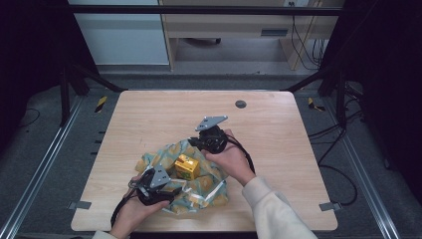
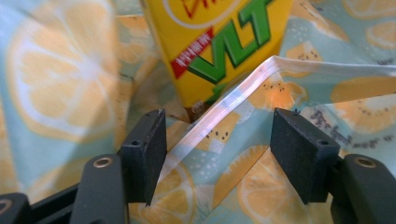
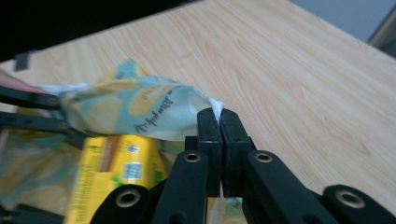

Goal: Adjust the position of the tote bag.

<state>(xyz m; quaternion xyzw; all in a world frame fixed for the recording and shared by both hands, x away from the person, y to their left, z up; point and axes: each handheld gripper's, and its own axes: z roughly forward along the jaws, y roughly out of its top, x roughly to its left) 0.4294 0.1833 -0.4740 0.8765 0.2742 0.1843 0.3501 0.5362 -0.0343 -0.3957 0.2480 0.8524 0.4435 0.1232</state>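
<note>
A lemon-print cloth (image 1: 201, 191) lies bunched at the table's near middle, with a yellow drink carton (image 1: 186, 167) standing on it. My right gripper (image 1: 198, 142) is behind the carton, shut on a corner of the cloth (image 3: 135, 109) and holding it up over the carton (image 3: 116, 168); its jaws (image 3: 219, 116) press together on the white hem. My left gripper (image 1: 166, 188) sits low at the cloth's near left. Its jaws (image 2: 217, 149) stand open, and a folded hem of the cloth (image 2: 233, 95) runs between them, loose. The carton (image 2: 210, 42) stands just beyond.
The wooden table (image 1: 278, 139) has bare surface behind and to both sides of the cloth. A round grey grommet (image 1: 240, 104) sits near its far edge. Black frame posts and metal rails flank the table, with cables on the floor to the right.
</note>
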